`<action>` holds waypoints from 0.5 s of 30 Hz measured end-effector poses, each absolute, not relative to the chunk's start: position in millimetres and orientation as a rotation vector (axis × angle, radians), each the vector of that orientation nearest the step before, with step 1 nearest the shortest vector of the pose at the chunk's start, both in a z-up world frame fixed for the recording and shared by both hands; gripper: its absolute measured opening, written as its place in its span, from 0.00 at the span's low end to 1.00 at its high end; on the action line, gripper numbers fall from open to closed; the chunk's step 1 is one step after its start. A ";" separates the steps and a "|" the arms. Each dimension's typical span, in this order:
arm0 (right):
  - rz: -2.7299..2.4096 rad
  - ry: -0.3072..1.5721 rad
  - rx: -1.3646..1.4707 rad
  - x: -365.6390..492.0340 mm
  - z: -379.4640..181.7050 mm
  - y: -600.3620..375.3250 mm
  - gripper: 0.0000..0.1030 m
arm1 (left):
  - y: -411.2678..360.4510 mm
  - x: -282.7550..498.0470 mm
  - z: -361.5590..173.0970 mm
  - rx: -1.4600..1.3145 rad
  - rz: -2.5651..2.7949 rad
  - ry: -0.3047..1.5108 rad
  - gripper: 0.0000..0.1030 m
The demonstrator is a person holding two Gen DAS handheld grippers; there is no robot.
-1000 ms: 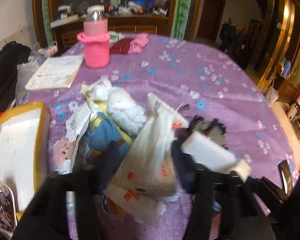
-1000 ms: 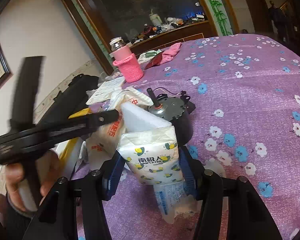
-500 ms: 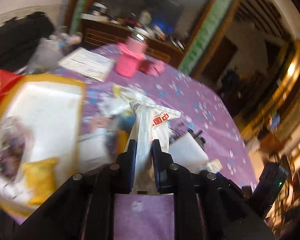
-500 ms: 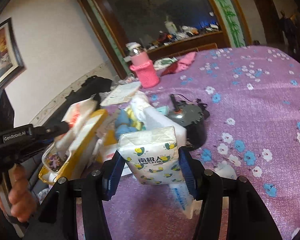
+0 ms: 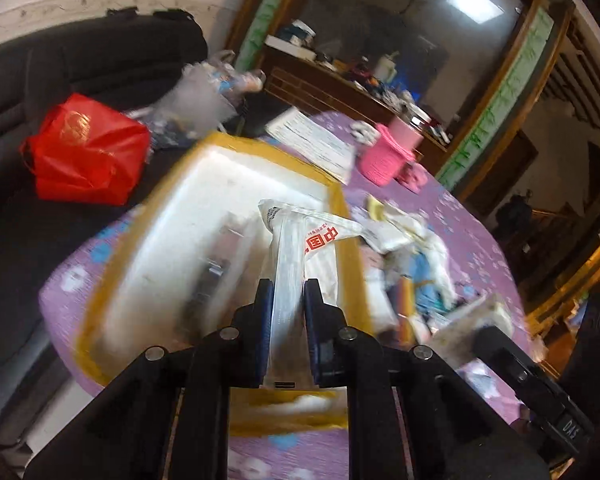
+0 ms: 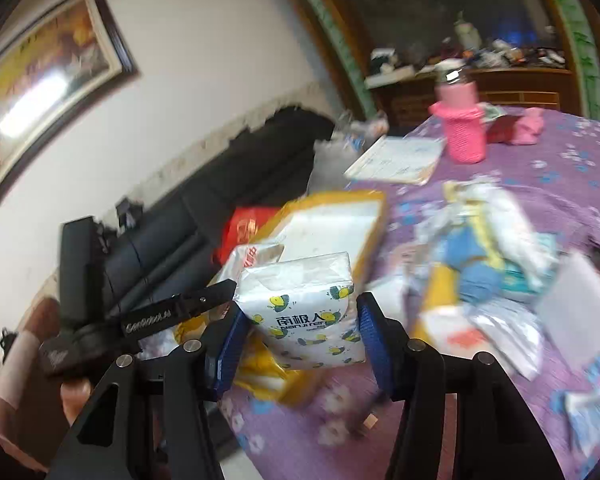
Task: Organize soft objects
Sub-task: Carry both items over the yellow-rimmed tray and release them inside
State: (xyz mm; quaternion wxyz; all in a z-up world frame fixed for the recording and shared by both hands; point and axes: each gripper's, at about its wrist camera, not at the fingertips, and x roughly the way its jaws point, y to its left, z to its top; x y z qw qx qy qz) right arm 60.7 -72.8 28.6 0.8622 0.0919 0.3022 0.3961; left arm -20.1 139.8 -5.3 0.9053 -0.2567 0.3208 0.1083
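My left gripper (image 5: 287,292) is shut on a flat white tissue pack with red print (image 5: 300,248) and holds it over the white box with a yellow rim (image 5: 220,184). My right gripper (image 6: 300,312) is shut on a white tissue pack with bee prints (image 6: 304,300), held near the same box (image 6: 332,216) at the table's left edge. The left gripper and its pack (image 6: 248,260) show just left of the bee pack. A pile of soft things (image 6: 484,248), white, blue and yellow, lies on the purple cloth.
A pink bottle in a knitted sleeve (image 6: 462,128) and a paper booklet (image 6: 396,158) stand at the back of the purple flowered table (image 6: 572,168). A red bag (image 5: 84,156) lies on a dark sofa (image 5: 60,80) beside the table. A white flat block (image 6: 576,296) lies at right.
Both grippers swung left with their tissue packs, from over the pile to the yellow-rimmed box. The left gripper closed on its pack a second ago.
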 end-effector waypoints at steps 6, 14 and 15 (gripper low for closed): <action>0.851 0.722 0.119 95.3 23.4 -20.9 0.53 | 167.1 -19.4 -22.8 -0.596 0.212 0.664 0.12; 0.766 0.776 0.079 116.2 19.2 12.8 0.56 | 171.5 -17.5 -20.5 -0.570 0.205 0.655 0.12; 0.757 0.784 0.087 117.1 20.1 15.3 0.56 | 171.6 -16.2 -19.8 -0.566 0.208 0.657 0.13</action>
